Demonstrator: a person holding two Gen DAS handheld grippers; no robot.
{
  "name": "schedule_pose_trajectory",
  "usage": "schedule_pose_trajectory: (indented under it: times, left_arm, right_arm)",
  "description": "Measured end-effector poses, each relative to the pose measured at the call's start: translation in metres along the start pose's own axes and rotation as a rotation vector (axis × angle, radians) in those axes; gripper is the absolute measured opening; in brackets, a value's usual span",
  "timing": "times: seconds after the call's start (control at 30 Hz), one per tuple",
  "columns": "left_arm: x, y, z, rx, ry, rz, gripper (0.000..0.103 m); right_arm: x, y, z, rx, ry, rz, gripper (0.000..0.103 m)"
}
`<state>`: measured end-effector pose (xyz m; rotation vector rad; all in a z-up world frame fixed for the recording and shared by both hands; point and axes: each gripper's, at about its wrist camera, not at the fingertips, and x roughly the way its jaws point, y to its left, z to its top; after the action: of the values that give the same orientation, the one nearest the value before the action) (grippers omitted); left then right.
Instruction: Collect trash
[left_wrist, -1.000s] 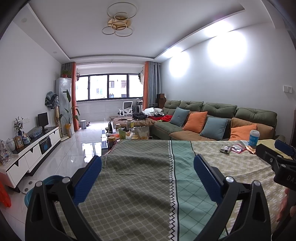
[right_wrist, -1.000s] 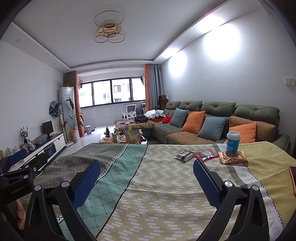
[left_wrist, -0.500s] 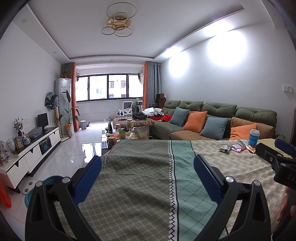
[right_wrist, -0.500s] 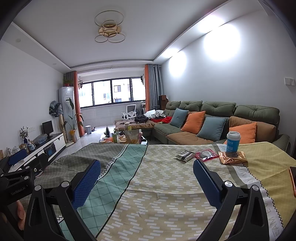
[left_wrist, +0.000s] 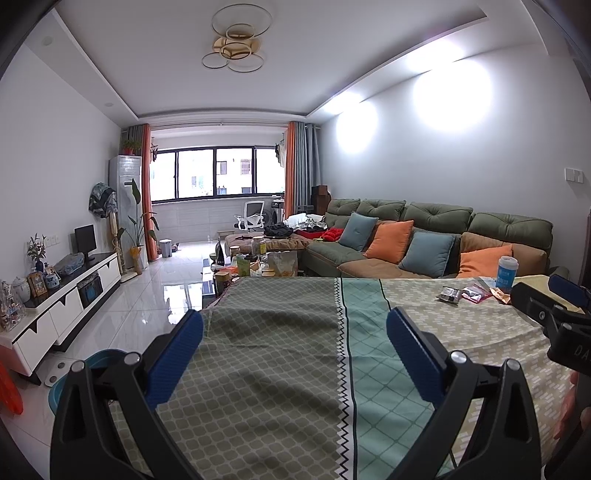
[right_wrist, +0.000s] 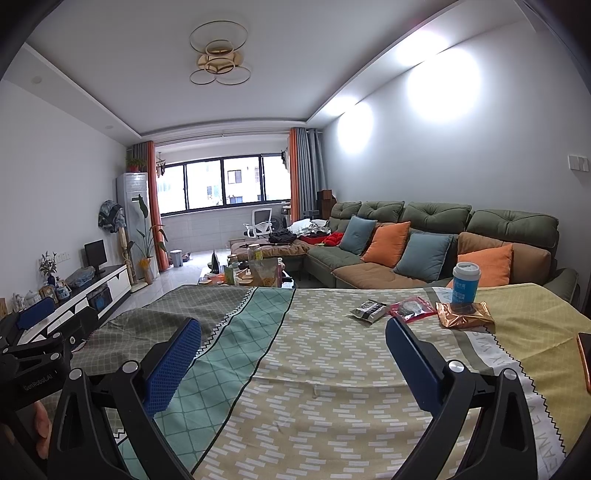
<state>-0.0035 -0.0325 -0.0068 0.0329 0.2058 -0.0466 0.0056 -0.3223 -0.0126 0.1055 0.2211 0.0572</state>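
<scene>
Nothing has really moved in the last second. Both my tools sit where they were, so I think the job has not started yet.

My left tool (left_wrist: 294, 334) is spread wide with nothing in it, over the green part of the cloth on the bench (left_wrist: 280, 369). My right tool (right_wrist: 293, 341) is spread wide and empty too.

The trash is at the far right side of the bench, well ahead of my right tool. There is a gray wrapper (right_wrist: 368, 311), then a red packet (right_wrist: 412, 309) just beside it, then a shiny gold wrapper (right_wrist: 464, 315). A blue cup (right_wrist: 465, 282) stands at the back edge of the gold wrapper, maybe on it. The gray wrapper looks nearest, so I would reach forward for that first. My left tool is far from all of it.
</scene>
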Motion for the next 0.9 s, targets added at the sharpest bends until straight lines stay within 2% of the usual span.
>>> schedule_pose_trajectory:
  times: [0.67, 0.9]
  left_arm:
    - [0.0015, -0.0006, -0.0042, 0.000, 0.009, -0.001, 0.100]
    - [0.0090, -0.0070, -0.0069, 0.023, 0.050, -0.016, 0.100]
  right_arm:
    - [0.0008, 0.0001, 0.0007, 0.005, 0.005, -0.003, 0.099]
    - [0.0029, -0.0032, -0.0010, 0.008, 0.011, -0.010, 0.099]
